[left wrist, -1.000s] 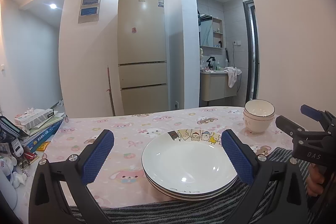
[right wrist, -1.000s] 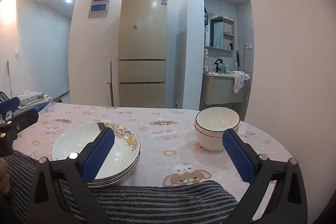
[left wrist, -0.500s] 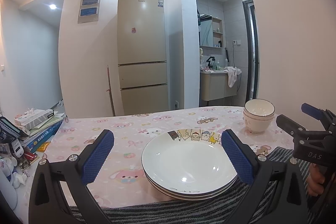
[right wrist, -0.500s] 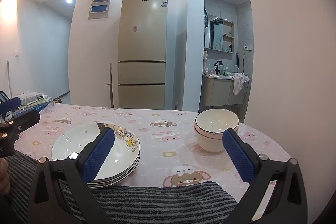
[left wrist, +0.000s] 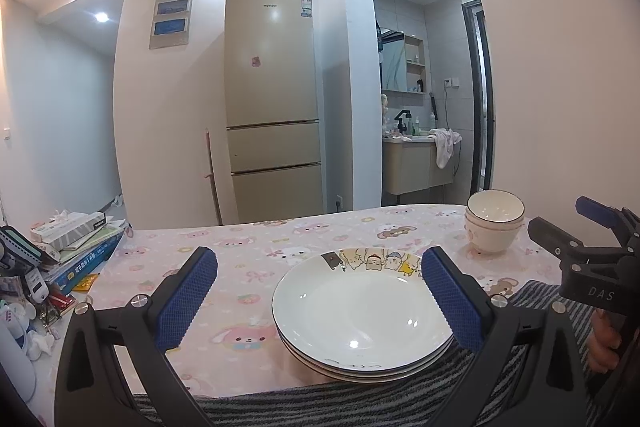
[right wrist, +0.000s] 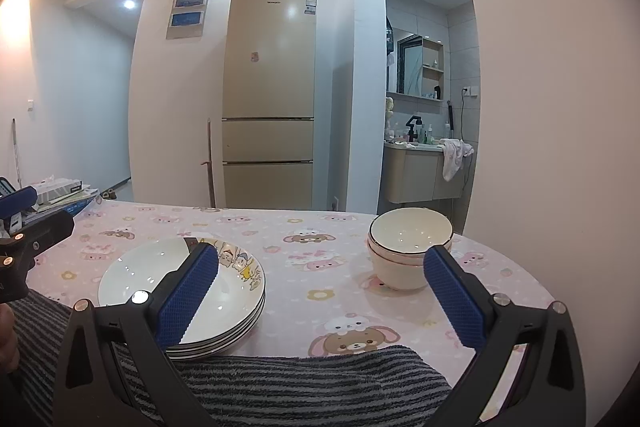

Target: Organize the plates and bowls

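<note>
Ceramic items, listed left to right: stack of plates [left wrist: 362, 311] at the table's [left wrist: 248, 251] near edge, partly on a striped towel [right wrist: 304, 383]; nested bowls [right wrist: 408, 247] well apart to its right. Left gripper [left wrist: 320, 301] wide open, empty, framing the plates; right gripper [right wrist: 320, 301] wide open, empty. Against the earlier frames: almost nothing moved, only slight camera drift. Sorting appears finished or paused.
</note>
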Demonstrator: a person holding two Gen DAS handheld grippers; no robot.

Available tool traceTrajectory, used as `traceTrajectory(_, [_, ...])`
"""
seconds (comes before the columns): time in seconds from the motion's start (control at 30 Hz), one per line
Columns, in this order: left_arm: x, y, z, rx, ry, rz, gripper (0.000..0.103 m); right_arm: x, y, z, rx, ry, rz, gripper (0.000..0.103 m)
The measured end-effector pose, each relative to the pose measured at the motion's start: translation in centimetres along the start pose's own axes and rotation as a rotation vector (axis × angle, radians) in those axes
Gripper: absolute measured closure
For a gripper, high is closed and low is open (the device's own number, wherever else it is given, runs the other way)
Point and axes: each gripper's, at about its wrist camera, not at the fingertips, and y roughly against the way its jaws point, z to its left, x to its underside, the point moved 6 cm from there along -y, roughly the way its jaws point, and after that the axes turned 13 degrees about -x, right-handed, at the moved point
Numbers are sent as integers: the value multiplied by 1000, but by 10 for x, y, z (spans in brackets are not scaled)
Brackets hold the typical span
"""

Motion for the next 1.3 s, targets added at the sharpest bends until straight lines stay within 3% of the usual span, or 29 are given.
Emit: traceTrajectory(1.3, [-2,-1,4,-11,11,5,0,0,-1,0,0,-4,0,1])
